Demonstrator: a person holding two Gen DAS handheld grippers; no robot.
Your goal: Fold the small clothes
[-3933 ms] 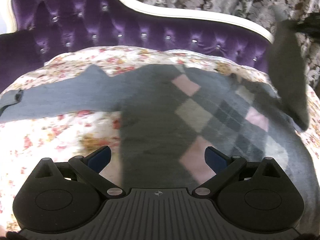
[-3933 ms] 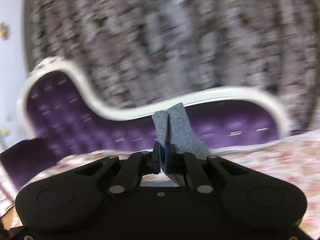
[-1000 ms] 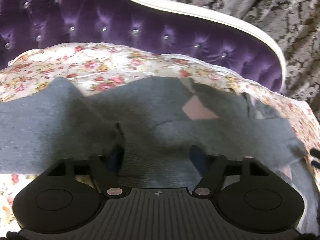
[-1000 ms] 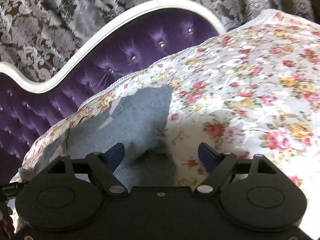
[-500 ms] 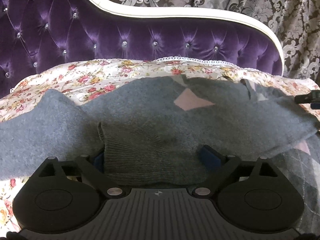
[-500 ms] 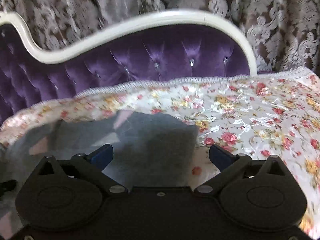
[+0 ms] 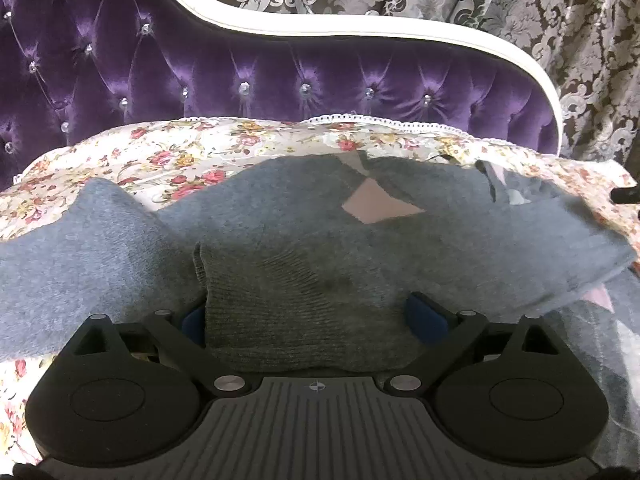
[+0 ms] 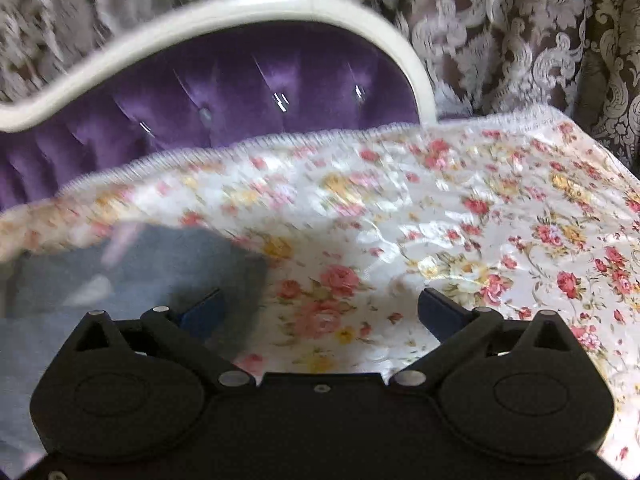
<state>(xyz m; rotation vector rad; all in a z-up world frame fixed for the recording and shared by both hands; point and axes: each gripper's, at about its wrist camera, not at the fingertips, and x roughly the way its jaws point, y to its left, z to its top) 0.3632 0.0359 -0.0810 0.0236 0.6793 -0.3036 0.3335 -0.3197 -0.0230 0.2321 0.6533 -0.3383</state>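
A grey knit sweater with pink argyle diamonds lies on the floral cover, one sleeve folded across its chest. The sleeve's ribbed cuff rests loosely between the jaws of my left gripper, which are opening, and the blue pads do not pinch it. My right gripper stands open over bare floral cover. The sweater's edge lies under its left finger, and nothing is between its fingers.
The floral quilted cover stretches to the right of the sweater. Behind it rises a purple tufted backrest with a white frame, and a patterned curtain hangs beyond. A dark tip of the other tool shows at the right edge.
The right gripper, earlier shut on the raised sleeve, has opened and slid right off the sweater onto the cover. The left jaws have spread wide around the cuff.
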